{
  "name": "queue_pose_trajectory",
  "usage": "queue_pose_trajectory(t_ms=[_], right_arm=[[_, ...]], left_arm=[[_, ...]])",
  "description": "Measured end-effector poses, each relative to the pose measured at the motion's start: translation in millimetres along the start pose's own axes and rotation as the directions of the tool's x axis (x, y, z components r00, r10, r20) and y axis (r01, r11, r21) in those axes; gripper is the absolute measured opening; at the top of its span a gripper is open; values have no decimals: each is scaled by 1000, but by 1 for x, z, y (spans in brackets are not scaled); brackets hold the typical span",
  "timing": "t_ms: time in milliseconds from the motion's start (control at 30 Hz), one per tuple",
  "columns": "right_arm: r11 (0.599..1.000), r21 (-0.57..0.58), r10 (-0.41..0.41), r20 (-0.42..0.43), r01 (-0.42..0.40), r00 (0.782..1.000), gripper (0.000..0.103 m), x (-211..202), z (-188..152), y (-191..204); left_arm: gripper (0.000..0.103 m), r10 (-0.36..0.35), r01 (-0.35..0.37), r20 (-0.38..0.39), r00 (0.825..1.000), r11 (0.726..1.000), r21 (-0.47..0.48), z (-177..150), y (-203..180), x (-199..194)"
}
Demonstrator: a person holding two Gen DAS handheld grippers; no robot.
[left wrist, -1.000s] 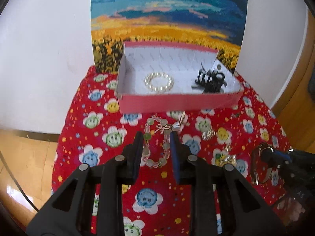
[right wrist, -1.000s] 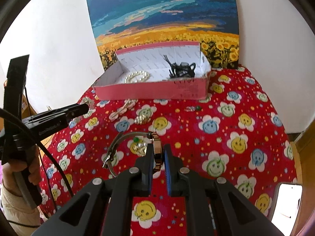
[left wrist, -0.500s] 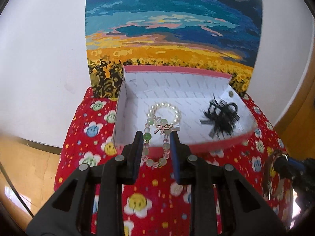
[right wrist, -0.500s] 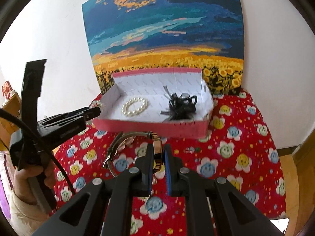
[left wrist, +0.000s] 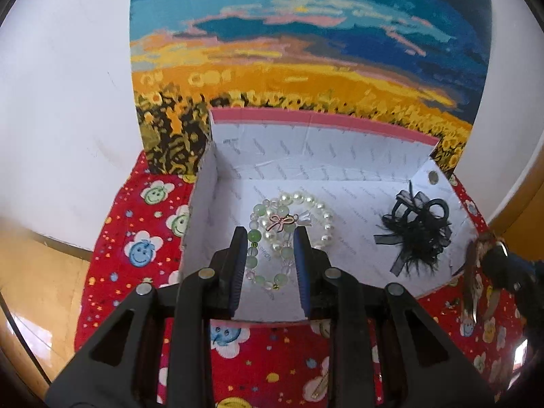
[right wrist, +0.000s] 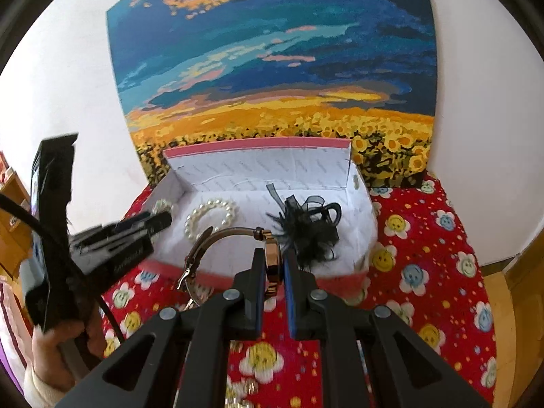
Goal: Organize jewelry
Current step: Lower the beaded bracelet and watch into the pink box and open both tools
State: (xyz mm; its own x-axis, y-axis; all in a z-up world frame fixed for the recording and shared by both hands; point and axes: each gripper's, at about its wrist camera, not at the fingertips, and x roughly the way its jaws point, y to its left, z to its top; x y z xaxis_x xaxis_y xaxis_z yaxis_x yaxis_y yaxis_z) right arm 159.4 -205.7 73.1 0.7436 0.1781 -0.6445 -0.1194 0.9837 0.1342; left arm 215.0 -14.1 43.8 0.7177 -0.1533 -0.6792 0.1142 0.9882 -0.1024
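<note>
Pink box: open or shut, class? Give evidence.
Open. The pink box has no lid on; pearl bracelet and black hair clip lie visible inside.

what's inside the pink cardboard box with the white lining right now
On the pink cardboard box floor lie a white pearl bracelet and a black feathery hair clip. The floor under the left gripper and its green bead bracelet is hidden.

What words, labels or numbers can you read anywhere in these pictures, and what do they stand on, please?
None can be read for certain.
Pink cardboard box with white lining: small grey words repeated across the lining, too small and blurred to read.
Black left gripper: pale lettering along its body in the right wrist view, too blurred to read.
Rose-gold wristwatch in the right gripper: no text visible.
</note>
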Motion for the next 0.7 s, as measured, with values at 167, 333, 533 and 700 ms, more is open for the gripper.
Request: queue_pose_trajectory(t_ms=[167, 333, 533, 700], right_arm=[[999, 31, -16, -13, 16, 1000, 12, 29, 5, -5], [998, 45, -43, -37, 44, 998, 12, 51, 3, -8], [998, 38, -50, -40, 51, 998, 12, 58, 2, -6], [998, 35, -50, -42, 51, 998, 12, 59, 2, -5]], left_arm=[[20, 8, -8, -19, 1000, 1000, 1, -2, 0, 11], [20, 4, -4, -42, 999, 1000, -2, -5, 2, 19], [20, 8, -7, -51, 999, 1000, 12, -8, -1, 23], [21, 6, -5, -55, 998, 1000, 19, -9, -3, 23]])
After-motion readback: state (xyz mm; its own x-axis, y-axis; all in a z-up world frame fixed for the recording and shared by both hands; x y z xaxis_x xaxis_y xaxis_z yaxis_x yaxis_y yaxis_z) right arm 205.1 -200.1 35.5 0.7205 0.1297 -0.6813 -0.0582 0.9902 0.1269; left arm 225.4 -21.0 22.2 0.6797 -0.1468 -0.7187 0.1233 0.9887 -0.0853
